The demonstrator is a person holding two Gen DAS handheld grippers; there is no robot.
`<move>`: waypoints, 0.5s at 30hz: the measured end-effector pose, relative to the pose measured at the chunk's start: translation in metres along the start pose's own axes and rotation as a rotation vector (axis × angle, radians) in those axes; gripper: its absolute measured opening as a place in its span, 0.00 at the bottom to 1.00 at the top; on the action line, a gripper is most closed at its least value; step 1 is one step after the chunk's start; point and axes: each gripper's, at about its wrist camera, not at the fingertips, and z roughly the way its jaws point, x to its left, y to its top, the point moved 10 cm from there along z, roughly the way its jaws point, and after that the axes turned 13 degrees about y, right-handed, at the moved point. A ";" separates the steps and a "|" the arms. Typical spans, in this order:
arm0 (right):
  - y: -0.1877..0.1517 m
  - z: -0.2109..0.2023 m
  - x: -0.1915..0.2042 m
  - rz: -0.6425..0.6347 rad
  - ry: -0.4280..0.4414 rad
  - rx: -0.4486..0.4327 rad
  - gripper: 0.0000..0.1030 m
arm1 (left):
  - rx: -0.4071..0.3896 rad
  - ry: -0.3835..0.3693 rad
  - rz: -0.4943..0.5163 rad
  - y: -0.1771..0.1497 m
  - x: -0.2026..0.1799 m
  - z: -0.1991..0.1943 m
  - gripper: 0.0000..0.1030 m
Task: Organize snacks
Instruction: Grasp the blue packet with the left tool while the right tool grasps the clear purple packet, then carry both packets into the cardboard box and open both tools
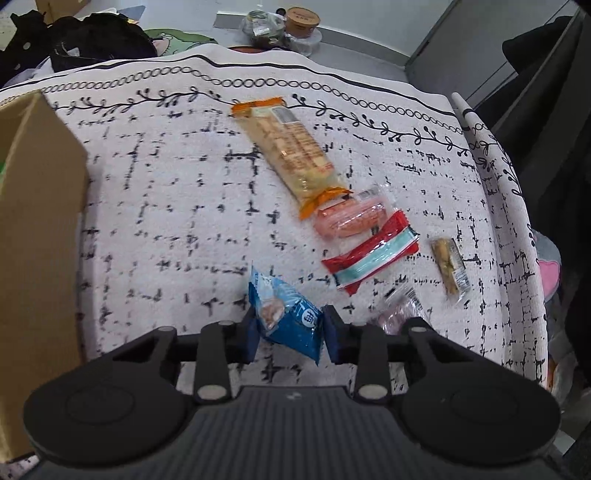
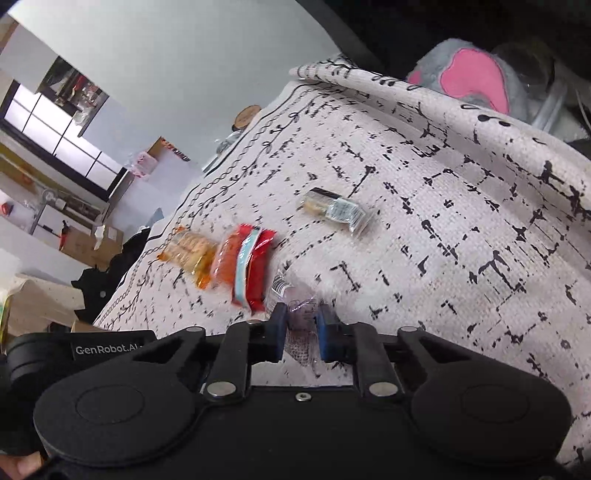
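Left tongs (image 1: 289,329) clamped on a blue snack packet (image 1: 286,314); pads press both sides, packet tilted, its top end sticking out ahead of the fingers, above the cloth. Right tongs (image 2: 300,332) closed tight on a clear pinkish wrapper (image 2: 301,321), pinched between the blue pads, barcode end poking out front-left.

Rest of the snacks lie loose on the table, ahead of and right of the left tongs: long orange-ended cracker pack (image 1: 290,151) lying diagonally, its lower end overlapping a pink sausage-type pack (image 1: 351,218), which touches a red pack with a pale teal stripe (image 1: 371,254). Small clear-wrapped bar (image 1: 450,267) sits apart, further right. Same clear wrapper visible in the left view just beside the right finger (image 1: 399,308).

Table covered by a white cloth with black broken-grid print and a vine/chain border (image 1: 166,177). Cardboard box (image 1: 37,221) at the left edge. Beyond the far edge: grey floor, a wood-lidded jar (image 1: 302,18), dark bags (image 1: 99,40). Right view: grey-and-pink plush (image 2: 472,77) past the cloth's far corner, window and clutter off to the left.
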 end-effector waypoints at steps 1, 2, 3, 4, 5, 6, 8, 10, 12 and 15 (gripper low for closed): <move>-0.001 -0.002 0.003 -0.008 0.000 0.001 0.15 | 0.000 0.005 0.000 -0.001 0.002 -0.002 0.33; -0.003 -0.005 0.006 -0.010 0.005 0.002 0.15 | -0.001 0.010 0.000 -0.002 0.004 -0.004 0.33; -0.004 -0.008 0.008 -0.005 0.014 0.003 0.14 | -0.004 0.010 0.001 -0.003 0.005 -0.007 0.33; -0.005 -0.010 0.010 0.008 0.025 0.003 0.14 | -0.007 0.006 0.000 -0.005 0.006 -0.010 0.33; -0.007 -0.014 0.012 0.022 0.035 0.002 0.14 | -0.010 0.002 -0.002 -0.006 0.008 -0.013 0.33; -0.009 -0.016 0.014 0.033 0.045 0.003 0.14 | -0.014 -0.001 -0.005 -0.007 0.010 -0.016 0.33; -0.014 -0.022 0.021 0.037 0.064 0.005 0.14 | -0.023 -0.006 -0.010 -0.009 0.015 -0.023 0.33; -0.017 -0.029 0.029 0.023 0.063 -0.003 0.14 | -0.035 -0.011 -0.016 -0.011 0.020 -0.031 0.33; -0.019 -0.034 0.036 0.021 0.066 -0.011 0.14 | -0.047 -0.016 -0.019 -0.013 0.026 -0.041 0.33; -0.021 -0.040 0.050 -0.008 0.063 -0.026 0.14 | -0.065 -0.025 -0.029 -0.017 0.035 -0.054 0.33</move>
